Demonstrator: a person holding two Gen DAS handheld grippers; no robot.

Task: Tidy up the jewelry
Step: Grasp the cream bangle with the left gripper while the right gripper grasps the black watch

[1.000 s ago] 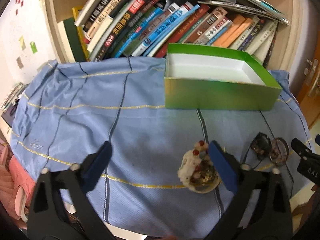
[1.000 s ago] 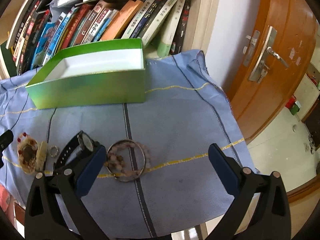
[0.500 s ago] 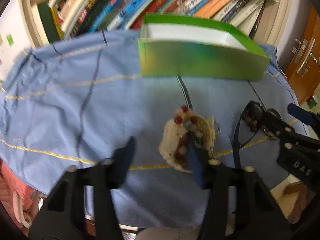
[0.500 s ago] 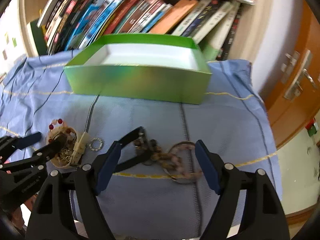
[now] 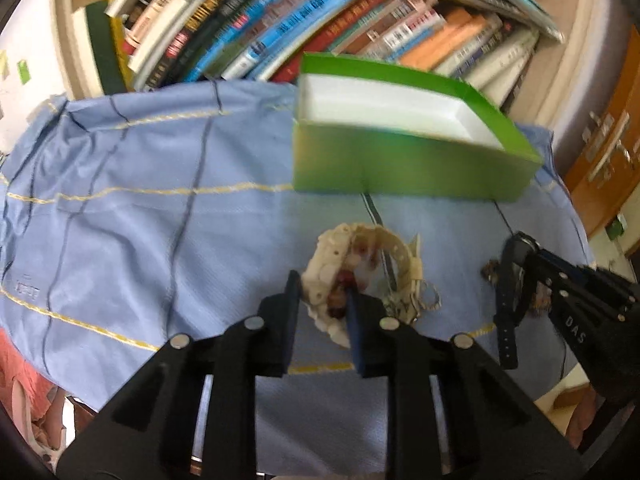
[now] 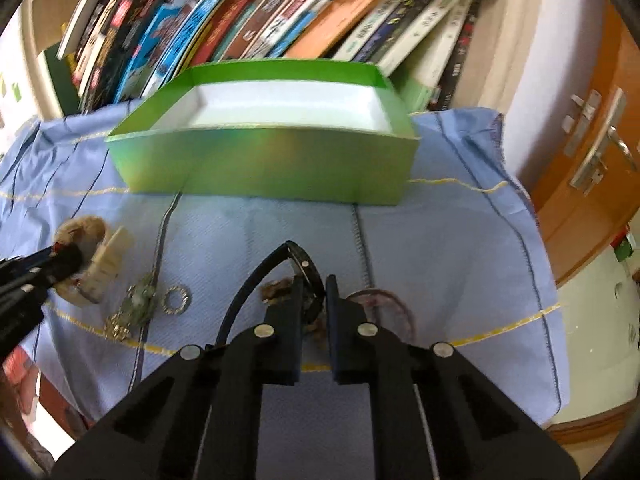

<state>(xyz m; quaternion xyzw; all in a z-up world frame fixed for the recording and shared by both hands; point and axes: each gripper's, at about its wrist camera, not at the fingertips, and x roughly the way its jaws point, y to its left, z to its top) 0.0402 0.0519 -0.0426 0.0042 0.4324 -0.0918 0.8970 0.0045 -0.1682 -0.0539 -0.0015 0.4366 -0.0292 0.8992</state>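
Blue cloth (image 5: 168, 216) with yellow and dark stripes covers the work surface; behind it a shelf of slanted books (image 6: 280, 20). An open green box (image 6: 280, 120), white inside, stands on the cloth at the far side, just in front of the books. An orange door with a metal handle (image 6: 596, 152) stands to the right.

Left gripper (image 5: 320, 296): fingers drawn close together, pinching the near rim of a cream beaded bracelet (image 5: 332, 256), with red beads visible between the fingers. The bracelet lies on the cloth, in front of the box and apart from it.

Right gripper (image 6: 314, 300): fingers nearly together, clamped on a black wristwatch (image 6: 304, 264). The watch face sits just ahead of the fingertips; its strap arcs back to the left. A brown bead bracelet (image 6: 276, 290) lies touching the fingers, and a thin bangle (image 6: 384, 304) is just right of them.

Loose on the cloth between the two grippers: a small sparkly ring (image 6: 175, 299) and a green pendant on a chain (image 6: 140, 304).
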